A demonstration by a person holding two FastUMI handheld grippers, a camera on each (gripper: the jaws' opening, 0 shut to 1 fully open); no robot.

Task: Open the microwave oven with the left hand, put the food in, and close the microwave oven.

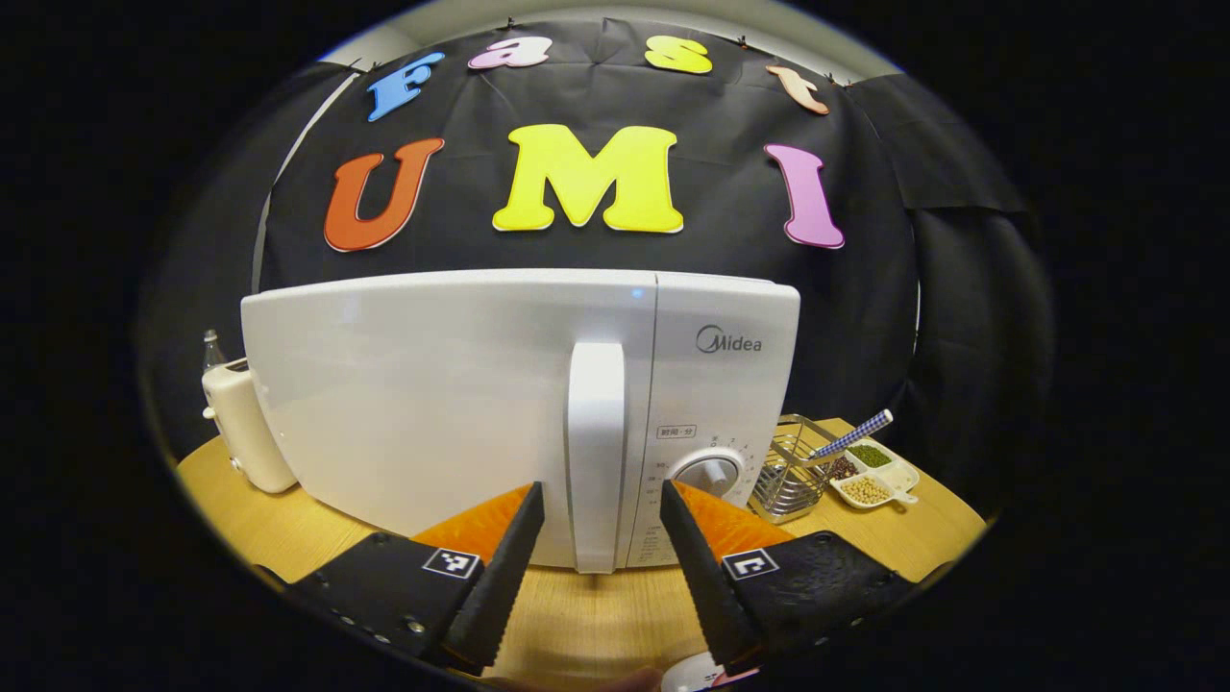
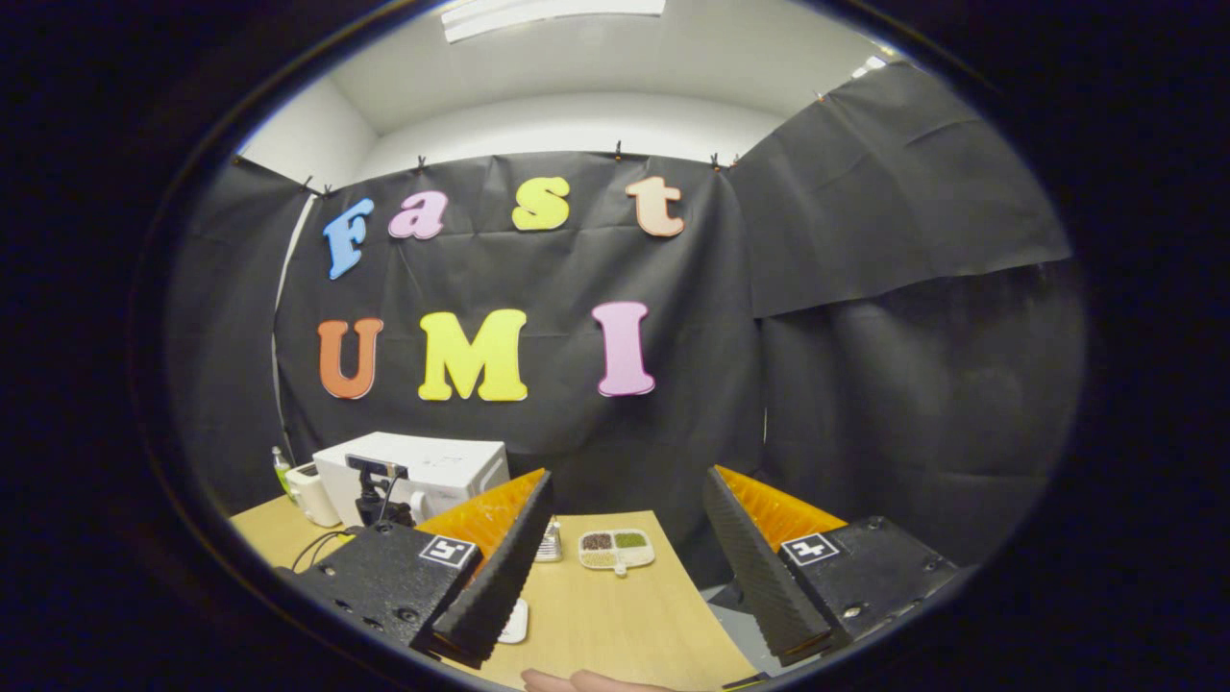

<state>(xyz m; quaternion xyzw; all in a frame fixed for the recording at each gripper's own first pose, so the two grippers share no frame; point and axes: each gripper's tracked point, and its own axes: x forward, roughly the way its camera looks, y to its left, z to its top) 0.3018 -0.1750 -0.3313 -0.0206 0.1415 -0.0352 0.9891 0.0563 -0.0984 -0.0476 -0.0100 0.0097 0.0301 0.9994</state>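
Note:
A white microwave oven stands close ahead in the left gripper view, door shut, with a vertical white handle and a dial on its right panel. My left gripper is open, its two fingers straddling the lower part of the handle without pressing on it. In the right gripper view the microwave oven stands far off at the left, with the other gripper in front of it. My right gripper is open and empty above the table's near right part. A white plate edge shows at the bottom.
On the wooden table, a wire basket with a checked straw and a divided dish of beans stand right of the oven. A cream appliance stands at its left. The dish of beans lies mid-table; a fingertip shows below.

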